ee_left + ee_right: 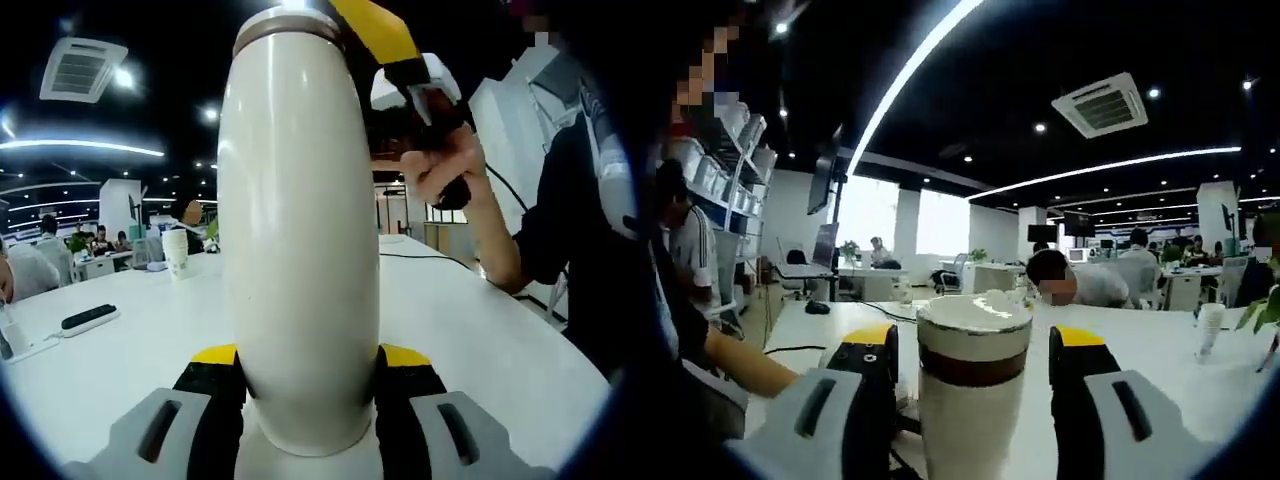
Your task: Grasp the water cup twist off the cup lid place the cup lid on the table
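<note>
Water cup (300, 230) upright, lid (973, 322) up, left jaws gripping body, right jaws astride lid.

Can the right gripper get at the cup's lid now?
Probably yes. The right gripper already has its fingers on either side of the lid, with nothing between them. The left gripper holds the water cup steady.

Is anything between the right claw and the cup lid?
Nothing visible. The lid sits between the right claw's open jaws with clear gaps on both sides, while the left claw clamps the cup body.
</note>
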